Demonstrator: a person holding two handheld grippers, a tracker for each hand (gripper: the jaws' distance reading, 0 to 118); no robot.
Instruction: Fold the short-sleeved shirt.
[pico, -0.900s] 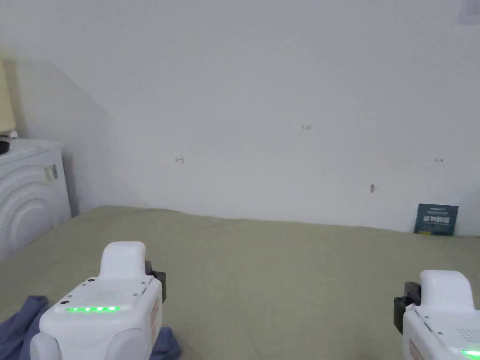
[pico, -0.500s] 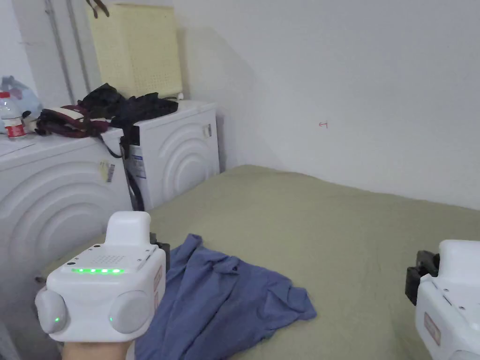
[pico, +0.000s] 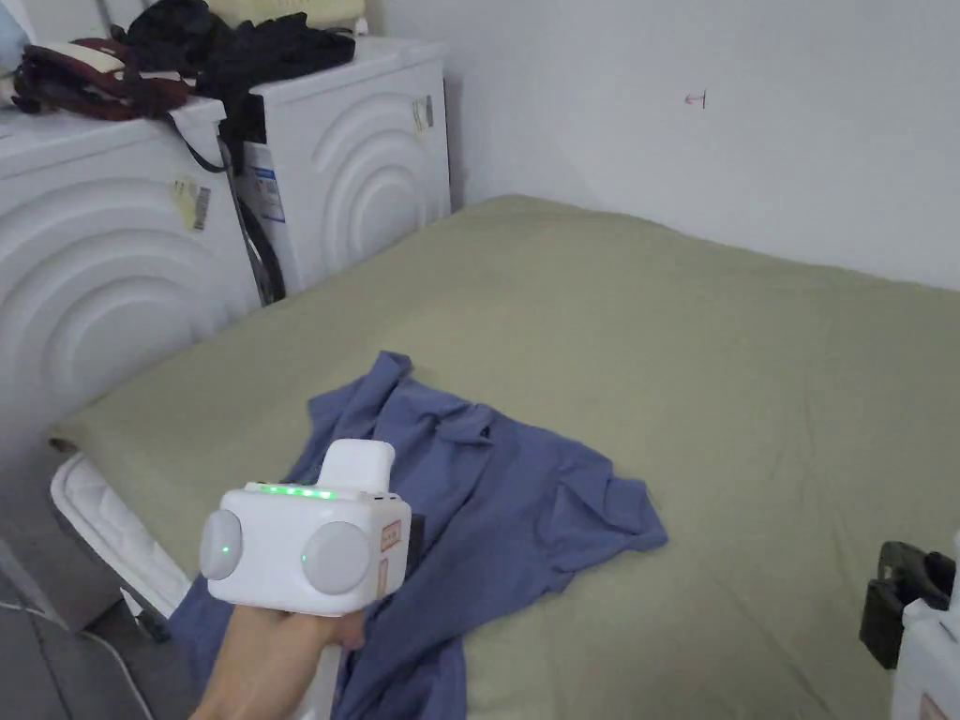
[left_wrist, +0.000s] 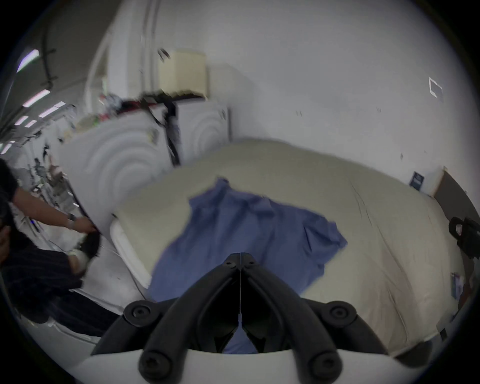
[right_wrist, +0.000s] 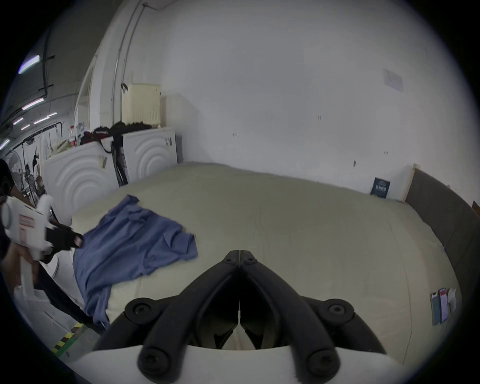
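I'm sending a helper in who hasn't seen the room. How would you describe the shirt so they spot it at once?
Start at the big bed with the olive-green cover, beside the white washers. On its near corner by the washers lies the shirt, crumpled, one end hanging off the edge. It is blue, unlike the dark clothes piled on the washers.

Matt blue cloth shirt (pico: 487, 497) lies on matt olive bedcover (pico: 731, 375).
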